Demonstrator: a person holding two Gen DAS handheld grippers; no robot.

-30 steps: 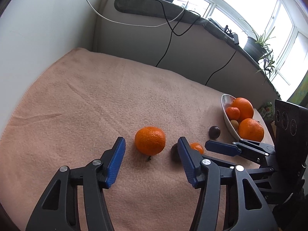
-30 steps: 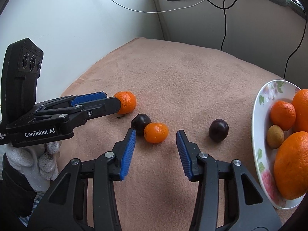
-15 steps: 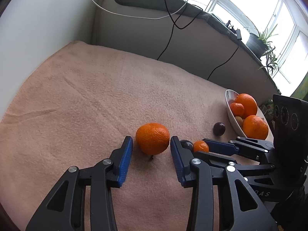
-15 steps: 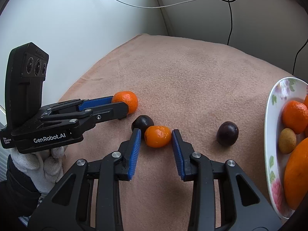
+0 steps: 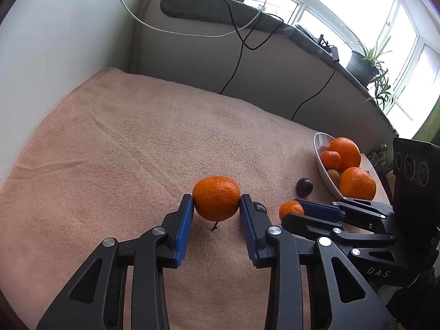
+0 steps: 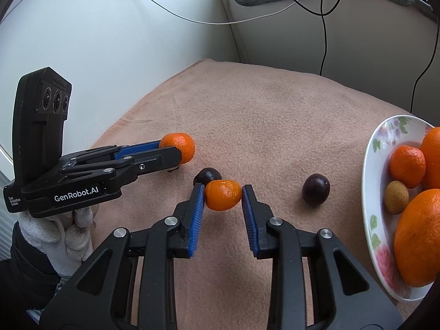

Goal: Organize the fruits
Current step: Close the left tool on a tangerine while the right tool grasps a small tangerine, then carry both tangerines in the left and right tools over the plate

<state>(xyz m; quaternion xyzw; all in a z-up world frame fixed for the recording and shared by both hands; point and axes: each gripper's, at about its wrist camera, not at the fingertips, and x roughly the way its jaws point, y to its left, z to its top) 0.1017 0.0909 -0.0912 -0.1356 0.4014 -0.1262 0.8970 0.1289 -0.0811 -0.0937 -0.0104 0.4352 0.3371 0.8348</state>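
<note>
On the pink blanket (image 5: 123, 143) a large mandarin (image 5: 216, 192) sits between the blue pads of my left gripper (image 5: 216, 203). Both pads touch its sides while the jaws are closing. In the right wrist view, my right gripper (image 6: 222, 192) is shut on a smaller mandarin (image 6: 223, 196). One dark plum (image 6: 207, 175) lies just behind that fruit, and a second plum (image 6: 315, 189) lies alone to the right. The left gripper (image 6: 176, 151) shows there from the side, holding its mandarin (image 6: 180, 145).
A flowered plate (image 6: 370, 165) at the right edge holds oranges, a mandarin and a small yellow-brown fruit. A white wall borders the blanket on the left. Black and white cables (image 5: 236, 55) hang down the back panel below the windowsill. A gloved hand (image 6: 55, 233) holds the left gripper.
Both grippers have narrowed from wide open. The left pads now touch the large mandarin and the right pads touch the small one. Neither fruit has left the blanket.
</note>
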